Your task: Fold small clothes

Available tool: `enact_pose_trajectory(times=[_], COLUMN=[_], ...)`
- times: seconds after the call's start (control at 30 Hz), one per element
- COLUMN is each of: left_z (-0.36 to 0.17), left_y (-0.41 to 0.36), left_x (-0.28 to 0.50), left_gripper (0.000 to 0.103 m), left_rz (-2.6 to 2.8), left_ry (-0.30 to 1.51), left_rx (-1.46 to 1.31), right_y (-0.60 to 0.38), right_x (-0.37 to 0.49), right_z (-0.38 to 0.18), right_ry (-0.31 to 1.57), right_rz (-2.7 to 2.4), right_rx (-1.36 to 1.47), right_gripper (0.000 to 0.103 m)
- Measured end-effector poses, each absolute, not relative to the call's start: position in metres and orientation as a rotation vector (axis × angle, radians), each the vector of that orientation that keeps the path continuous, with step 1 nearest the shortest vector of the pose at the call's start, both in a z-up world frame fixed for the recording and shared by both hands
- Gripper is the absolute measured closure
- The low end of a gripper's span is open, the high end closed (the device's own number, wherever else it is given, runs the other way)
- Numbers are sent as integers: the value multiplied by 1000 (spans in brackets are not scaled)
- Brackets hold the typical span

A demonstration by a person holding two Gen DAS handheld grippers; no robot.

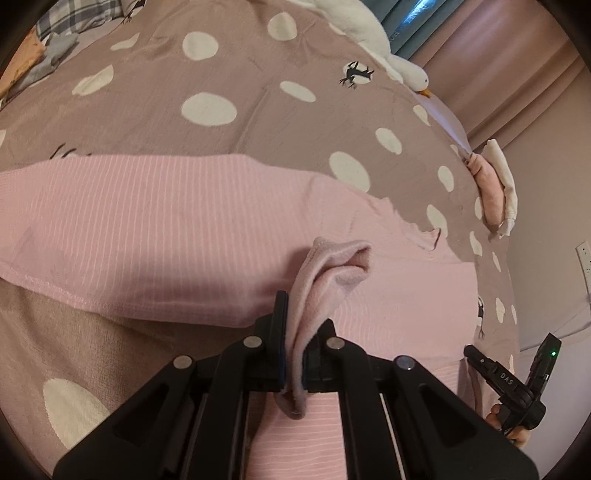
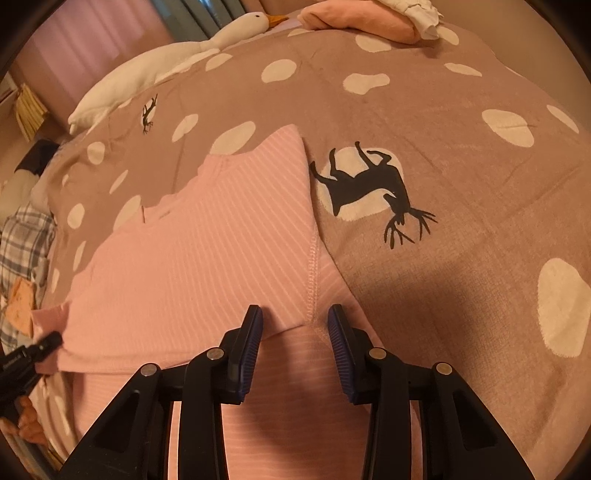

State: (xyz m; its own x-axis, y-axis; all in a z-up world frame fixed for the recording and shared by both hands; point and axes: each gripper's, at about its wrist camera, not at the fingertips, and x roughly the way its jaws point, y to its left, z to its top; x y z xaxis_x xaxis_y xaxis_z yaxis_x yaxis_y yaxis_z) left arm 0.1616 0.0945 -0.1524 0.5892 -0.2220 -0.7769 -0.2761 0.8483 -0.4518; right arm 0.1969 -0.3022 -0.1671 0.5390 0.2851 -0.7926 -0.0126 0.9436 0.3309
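A pink striped top [image 1: 155, 229] lies on the spotted bedspread [image 1: 229, 66], partly folded. My left gripper [image 1: 295, 325] is shut on a bunched pink cuff or sleeve end [image 1: 332, 269] of the top, held just above the garment. In the right wrist view the top [image 2: 207, 251] spreads ahead, with a stitched seam [image 2: 313, 273] running toward me. My right gripper [image 2: 295, 332] is open, its jaws on either side of that seam at the top's near edge. The left gripper [image 2: 33, 354] shows at the left edge, holding pink fabric.
A white goose plush [image 2: 155, 62] lies at the bed's far edge. Folded pink and white clothes [image 2: 369, 18] sit stacked on the bed. Plaid cloth [image 2: 26, 240] and other garments lie at the left. A black deer print [image 2: 369, 184] marks the bedspread beside the top.
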Motion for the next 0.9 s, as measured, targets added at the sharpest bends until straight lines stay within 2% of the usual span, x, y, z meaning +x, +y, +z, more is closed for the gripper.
enact_pose_trajectory(times=[0.9], left_z=[-183], left_y=[106], left_x=[156], left_gripper=[88], left_rz=[117], left_ry=[1022], left_rx=[-566], right_y=[-296], right_x=[197], right_z=[-168], right_ry=[977], right_rz=[150], right_rx=[256], right_gripper=[63])
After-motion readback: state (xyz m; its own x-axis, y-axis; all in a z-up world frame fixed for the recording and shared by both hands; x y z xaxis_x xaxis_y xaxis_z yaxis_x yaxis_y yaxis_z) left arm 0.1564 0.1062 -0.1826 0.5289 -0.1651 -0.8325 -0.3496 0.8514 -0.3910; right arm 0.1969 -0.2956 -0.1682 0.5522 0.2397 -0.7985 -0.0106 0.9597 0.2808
